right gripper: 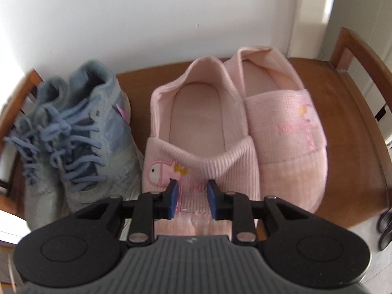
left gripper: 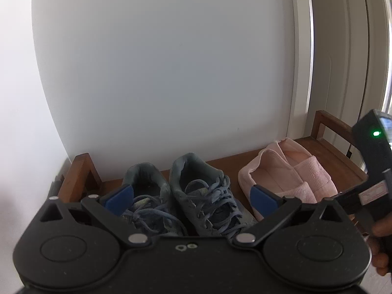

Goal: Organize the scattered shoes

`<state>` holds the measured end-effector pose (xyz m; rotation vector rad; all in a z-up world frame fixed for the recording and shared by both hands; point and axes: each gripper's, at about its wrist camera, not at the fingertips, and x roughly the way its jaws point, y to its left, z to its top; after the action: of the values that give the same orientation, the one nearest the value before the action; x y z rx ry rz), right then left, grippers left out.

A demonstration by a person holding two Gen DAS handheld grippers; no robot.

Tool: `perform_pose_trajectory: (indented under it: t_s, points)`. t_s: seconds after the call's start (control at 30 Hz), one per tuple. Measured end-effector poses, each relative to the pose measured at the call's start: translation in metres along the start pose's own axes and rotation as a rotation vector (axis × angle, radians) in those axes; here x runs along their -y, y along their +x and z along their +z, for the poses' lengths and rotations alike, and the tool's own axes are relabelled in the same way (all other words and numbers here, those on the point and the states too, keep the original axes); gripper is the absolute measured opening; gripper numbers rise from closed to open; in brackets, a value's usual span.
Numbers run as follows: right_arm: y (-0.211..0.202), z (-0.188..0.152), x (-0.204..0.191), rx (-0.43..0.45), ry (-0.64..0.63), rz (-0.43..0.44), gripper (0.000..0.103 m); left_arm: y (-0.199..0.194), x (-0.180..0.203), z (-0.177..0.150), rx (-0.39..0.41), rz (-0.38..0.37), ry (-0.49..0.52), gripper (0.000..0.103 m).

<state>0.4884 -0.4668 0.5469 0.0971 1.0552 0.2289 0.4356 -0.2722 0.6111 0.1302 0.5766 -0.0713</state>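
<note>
Pink slippers (right gripper: 235, 127), a pair, sit side by side on the wooden bench (right gripper: 343, 112), heels toward the white wall (right gripper: 147, 12). The left slipper of the pair (right gripper: 201, 132) lies directly ahead of the right gripper (right gripper: 192, 199); its ribbed toe upper bulges up between the two blue pads (right gripper: 173, 199), which stand narrowly apart and press the fabric from either side. The right slipper (right gripper: 284, 120) touches its mate.

Grey-blue sneakers (left gripper: 181, 191), laced, stand just left of the slippers, also heels to the wall. The left gripper (left gripper: 191, 199) hangs above them, fingers spread wide, holding nothing; both sneakers show between its pads. Right device body (left gripper: 372, 161) visible at the frame edge.
</note>
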Motion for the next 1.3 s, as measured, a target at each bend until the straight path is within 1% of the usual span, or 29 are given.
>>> perform_pose_trajectory:
  t_s: [0.07,0.1,0.13,0.23,0.33,0.4,0.43,0.5,0.57,0.63,0.67,0.73,0.8,0.9,0.97,1.0,1.03,1.1,1.13,1.2,1.23,1.3]
  points:
    - [-0.015,-0.018,0.003,-0.037,-0.029,-0.018,0.030,-0.002,0.003,-0.008,-0.026,-0.004,-0.009,0.102]
    - [-0.018,-0.031,0.005,-0.084,-0.041,-0.021,0.030,-0.003,0.004,-0.014,-0.045,-0.007,-0.014,0.102]
    - [-0.016,-0.044,0.006,-0.138,-0.050,-0.013,0.030,-0.005,0.006,-0.019,-0.062,-0.010,-0.018,0.102]
    - [-0.003,-0.059,0.001,-0.193,-0.081,-0.013,0.030,-0.008,0.010,-0.026,-0.081,-0.009,-0.023,0.102]
    - [0.010,-0.054,-0.013,-0.187,-0.091,-0.024,0.031,-0.013,0.011,-0.030,-0.084,0.005,-0.019,0.102]
    - [0.018,-0.045,-0.016,-0.162,-0.080,-0.042,0.031,-0.015,0.010,-0.031,-0.083,0.017,-0.020,0.102]
    - [0.025,-0.043,-0.008,-0.149,-0.081,-0.048,0.031,-0.015,0.009,-0.031,-0.084,0.021,-0.021,0.102]
    - [0.027,-0.028,-0.005,-0.129,-0.074,-0.043,0.031,-0.016,0.010,-0.032,-0.095,0.027,-0.021,0.102]
    - [0.024,-0.026,-0.005,-0.130,-0.064,-0.032,0.030,-0.016,0.012,-0.033,-0.107,0.027,-0.014,0.102]
    - [0.018,-0.031,-0.006,-0.137,-0.078,-0.041,0.033,-0.019,0.014,-0.035,-0.108,0.034,-0.012,0.102]
    - [0.011,-0.039,-0.005,-0.141,-0.079,-0.032,0.035,-0.020,0.016,-0.036,-0.108,0.035,-0.016,0.102]
    - [-0.002,-0.055,-0.003,-0.147,-0.074,-0.003,0.039,-0.023,0.019,-0.037,-0.107,0.034,-0.022,0.102]
    - [-0.015,-0.075,0.000,-0.160,-0.053,0.048,0.039,-0.028,0.025,-0.035,-0.106,0.028,-0.023,0.102]
    - [-0.032,-0.096,0.007,-0.138,-0.028,0.068,0.040,-0.038,0.035,-0.029,-0.087,0.033,-0.019,0.102]
    - [-0.051,-0.104,0.014,-0.105,0.000,0.084,0.045,-0.044,0.044,-0.027,-0.089,0.035,-0.022,0.102]
    - [-0.061,-0.110,0.019,-0.076,0.022,0.083,0.054,-0.047,0.048,-0.027,-0.097,0.033,-0.030,0.102]
    - [-0.064,-0.111,0.021,-0.052,0.032,0.073,0.065,-0.049,0.052,-0.029,-0.108,0.029,-0.043,0.102]
    - [-0.074,-0.112,0.026,-0.007,0.048,0.040,0.076,-0.052,0.057,-0.032,-0.128,0.026,-0.056,0.102]
    - [-0.082,-0.111,0.027,0.012,0.057,0.024,0.079,-0.054,0.061,-0.034,-0.142,0.026,-0.064,0.102]
    - [-0.097,-0.110,0.032,0.051,0.075,0.004,0.080,-0.060,0.067,-0.039,-0.163,0.030,-0.097,0.103]
    - [-0.101,-0.111,0.035,0.059,0.074,-0.004,0.082,-0.064,0.069,-0.040,-0.173,0.033,-0.116,0.103]
    - [-0.109,-0.113,0.040,0.070,0.069,-0.022,0.082,-0.069,0.072,-0.043,-0.185,0.030,-0.116,0.103]
